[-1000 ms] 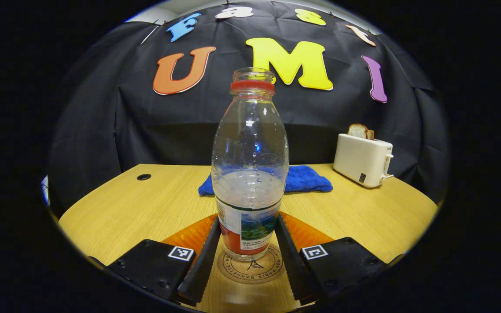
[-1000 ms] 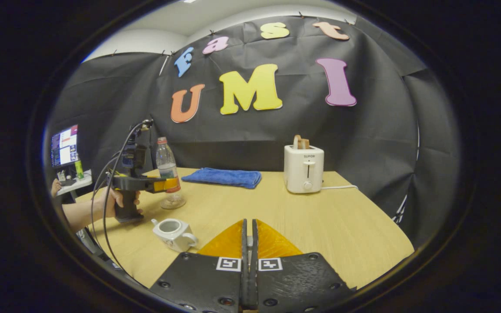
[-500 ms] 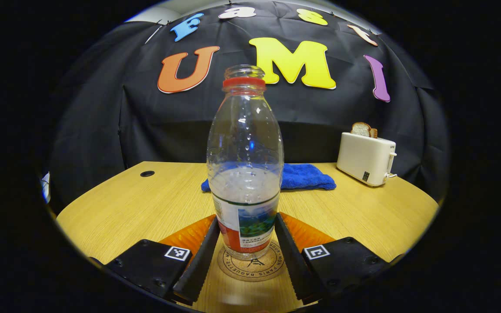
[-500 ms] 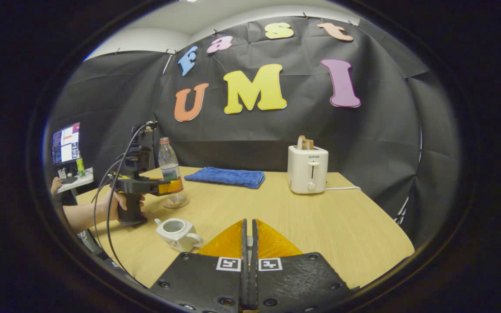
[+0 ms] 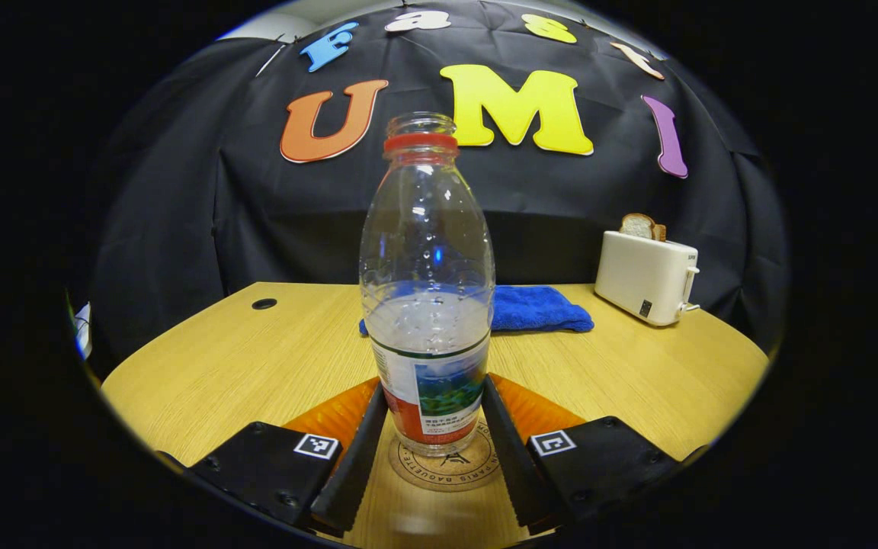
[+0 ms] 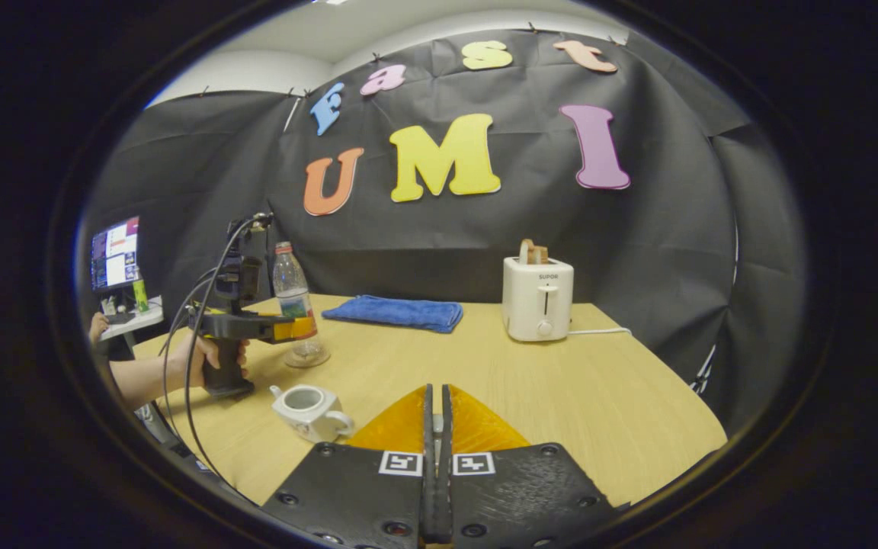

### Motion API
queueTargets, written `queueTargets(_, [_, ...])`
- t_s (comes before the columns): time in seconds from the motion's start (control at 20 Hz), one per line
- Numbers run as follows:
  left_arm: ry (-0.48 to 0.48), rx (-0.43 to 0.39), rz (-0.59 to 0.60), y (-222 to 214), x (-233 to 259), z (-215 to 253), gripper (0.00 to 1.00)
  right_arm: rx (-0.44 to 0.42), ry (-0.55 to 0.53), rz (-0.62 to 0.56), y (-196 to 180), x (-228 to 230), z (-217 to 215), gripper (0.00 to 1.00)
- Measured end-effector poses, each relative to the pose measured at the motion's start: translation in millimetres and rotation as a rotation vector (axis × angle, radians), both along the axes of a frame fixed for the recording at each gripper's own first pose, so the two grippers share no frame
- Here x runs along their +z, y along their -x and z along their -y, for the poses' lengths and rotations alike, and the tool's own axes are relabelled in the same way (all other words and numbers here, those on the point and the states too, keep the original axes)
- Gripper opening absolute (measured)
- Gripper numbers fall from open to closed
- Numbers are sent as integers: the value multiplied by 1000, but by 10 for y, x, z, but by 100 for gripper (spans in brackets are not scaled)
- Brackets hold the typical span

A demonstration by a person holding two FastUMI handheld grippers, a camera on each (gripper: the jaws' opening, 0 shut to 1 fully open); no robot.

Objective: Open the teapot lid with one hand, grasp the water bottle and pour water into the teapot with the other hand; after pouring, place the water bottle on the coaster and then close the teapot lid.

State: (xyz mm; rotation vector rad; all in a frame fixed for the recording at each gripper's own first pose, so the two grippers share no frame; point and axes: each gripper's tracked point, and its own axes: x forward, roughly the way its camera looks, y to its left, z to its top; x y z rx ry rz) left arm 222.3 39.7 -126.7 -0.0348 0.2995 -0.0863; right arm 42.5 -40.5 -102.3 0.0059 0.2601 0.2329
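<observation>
Left gripper (image 5: 430, 450) clamps the clear, uncapped plastic water bottle (image 5: 427, 297) between its fingers, bottle upright on the round cork coaster (image 5: 447, 465). Right gripper (image 6: 436, 457) pinched closed; open white ceramic teapot (image 6: 308, 408) sits left of its fingers.

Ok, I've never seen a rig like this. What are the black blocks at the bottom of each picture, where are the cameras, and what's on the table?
There is no robot arm: a person holds a two-finger gripper in each hand, and each carries a fisheye camera looking along its own fingers. Those fingers are the black blocks at the bottom.

In the left gripper view, the left gripper has a finger on each side of an uncapped water bottle, partly full, standing over a round coaster. The right gripper view shows that gripper from farther off, with the hand holding it.

The right gripper has its fingers closed; a small light thing seems to sit between them, too small to identify.

On the wooden table are a white teapot with its lid off, a blue towel and a toaster with bread in it.
</observation>
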Motion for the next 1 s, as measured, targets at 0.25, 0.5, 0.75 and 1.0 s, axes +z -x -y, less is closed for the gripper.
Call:
queueTargets(0.25, [-28, -34, -21, 70, -67, 61, 77, 15, -4, -4, 24, -29, -70, 0])
queueTargets(0.5, [-40, -36, -29, 81, -85, 46, 79, 12, -10, -1, 17, -10, -52, 0])
queueTargets(0.75, [-43, -43, -47, 88, -121, 60, 91, 14, -8, -1, 38, -18, -61, 0])
queueTargets(1.0, [-22, -35, -59, 158, -114, 37, 100, 24, -9, 1, 43, -10, -121, 0])
